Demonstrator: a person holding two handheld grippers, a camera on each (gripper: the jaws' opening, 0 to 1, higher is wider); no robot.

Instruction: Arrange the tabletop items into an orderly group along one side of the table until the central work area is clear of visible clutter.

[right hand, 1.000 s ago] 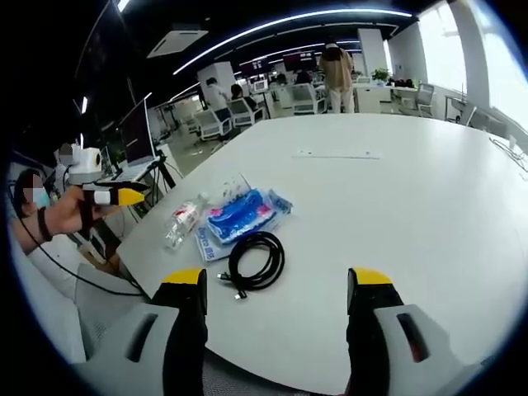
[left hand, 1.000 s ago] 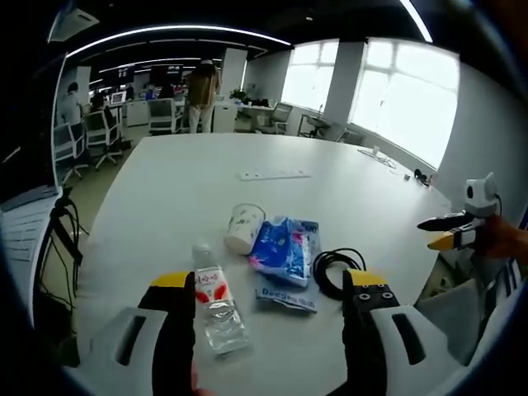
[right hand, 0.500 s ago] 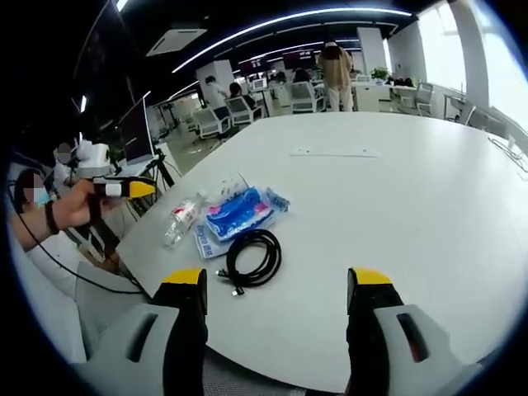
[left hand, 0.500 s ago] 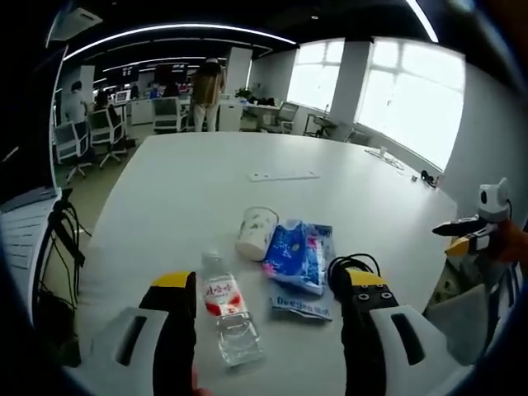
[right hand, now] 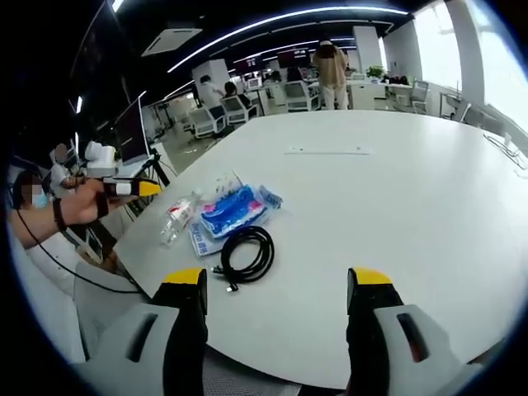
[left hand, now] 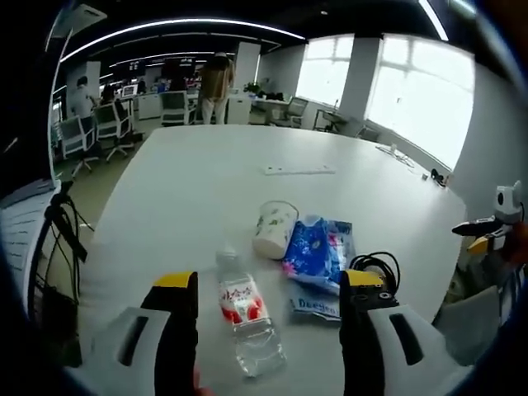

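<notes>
On the white table (left hand: pixel 198 181) a clear water bottle (left hand: pixel 246 318) with a red label lies flat, between the jaws of my open left gripper (left hand: pixel 269 280), which hangs a little above it. Just beyond lie a paper cup (left hand: pixel 274 229) on its side, a blue packet (left hand: pixel 320 252) and a coiled black cable (left hand: pixel 377 266). My right gripper (right hand: pixel 276 279) is open and holds nothing, above the table's near edge; the cable (right hand: pixel 246 254), packet (right hand: pixel 229 213) and bottle (right hand: pixel 175 221) lie ahead to its left. The left gripper (right hand: pixel 132 188) hovers at the table's left edge.
A white power strip (left hand: pixel 299 170) lies farther out on the table (right hand: pixel 396 198). The right gripper (left hand: pixel 493 224) shows past the table's right edge. Office chairs, desks and standing people fill the room behind. A person's hand and forearm (right hand: pixel 62 213) hold the left gripper.
The left gripper view has shifted: the bottle, cup and packet now sit nearer and farther right between the jaws. In the right gripper view the left gripper has edged toward the table.
</notes>
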